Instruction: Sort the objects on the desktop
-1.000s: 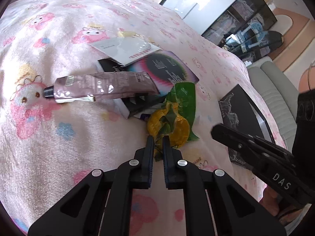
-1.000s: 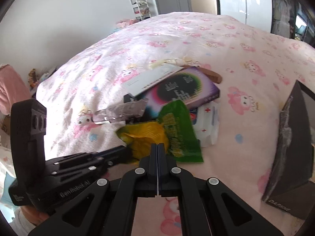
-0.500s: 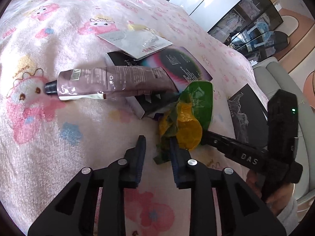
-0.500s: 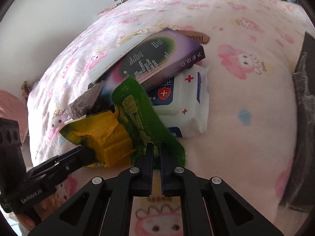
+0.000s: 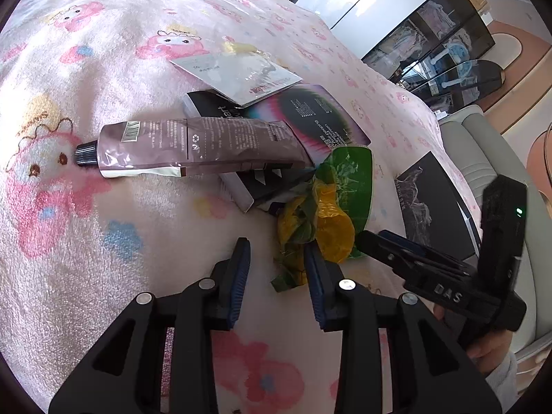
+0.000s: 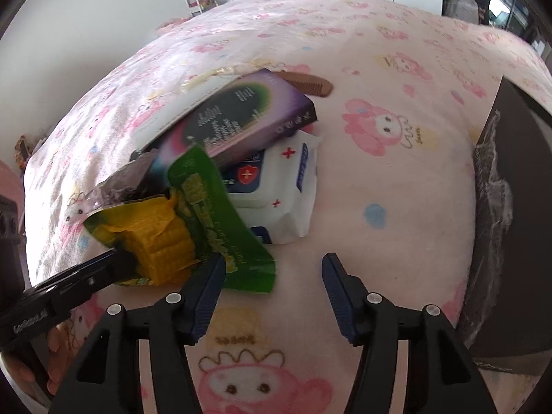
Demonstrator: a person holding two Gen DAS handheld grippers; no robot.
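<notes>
Both your claws are spread, gripping nothing: the left claw (image 5: 276,269) has the corn bag's (image 5: 327,220) crumpled end just ahead, and the right claw (image 6: 272,279) touches its green edge. Closing there risks dragging the tube (image 5: 193,148) and box (image 6: 238,120) leaning on it.

Left wrist view looks low and close across the pink cartoon-print blanket (image 5: 103,51), its crumpled green-and-yellow snack packet (image 5: 321,214) near 1 o'clock. Right wrist view faces that same packet (image 6: 193,220) from the opposite side, close at 10 o'clock. Both share the purple rectangular box (image 5: 317,117).
</notes>
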